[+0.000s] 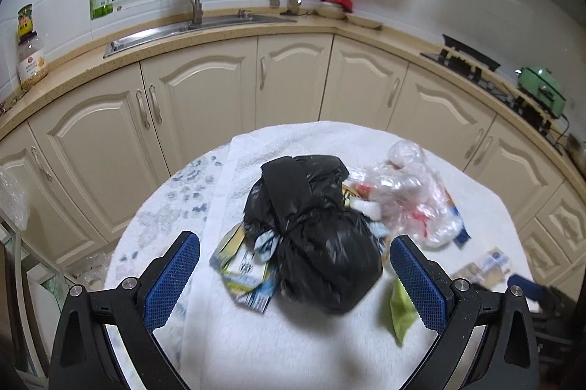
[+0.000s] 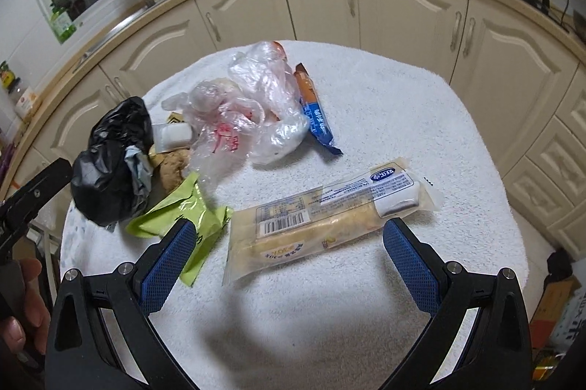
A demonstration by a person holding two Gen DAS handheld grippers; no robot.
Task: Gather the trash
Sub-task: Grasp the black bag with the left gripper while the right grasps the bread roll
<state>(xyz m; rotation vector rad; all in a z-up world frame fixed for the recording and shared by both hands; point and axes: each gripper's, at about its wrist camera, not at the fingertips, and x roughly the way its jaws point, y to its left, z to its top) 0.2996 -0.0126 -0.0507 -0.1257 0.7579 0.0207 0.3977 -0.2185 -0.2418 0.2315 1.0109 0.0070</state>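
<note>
Trash lay scattered on a round surface (image 2: 421,119) covered with a white towel, in front of cream kitchen cabinets (image 1: 205,89). From the left wrist view, I saw my left gripper (image 1: 295,256) with its blue-padded jaws spread wide apart, holding nothing, and a knotted black bag (image 1: 315,236) sat on the towel between and just beyond them. Printed wrappers (image 1: 245,273) poked out from under the bag's left side. A crumpled clear plastic bag (image 1: 410,196) lay touching the black bag on its right, and a green wrapper (image 1: 401,307) lay just beside the right jaw.

From the right wrist view, my right gripper (image 2: 289,243) was also wide open and empty. A long clear packet (image 2: 322,218) with a barcode label lay slantwise on the towel between its jaws, near the tips; I could not tell whether it touched them. A blue and orange wrapper (image 2: 316,113) rested farther back, against the clear plastic bag.
</note>
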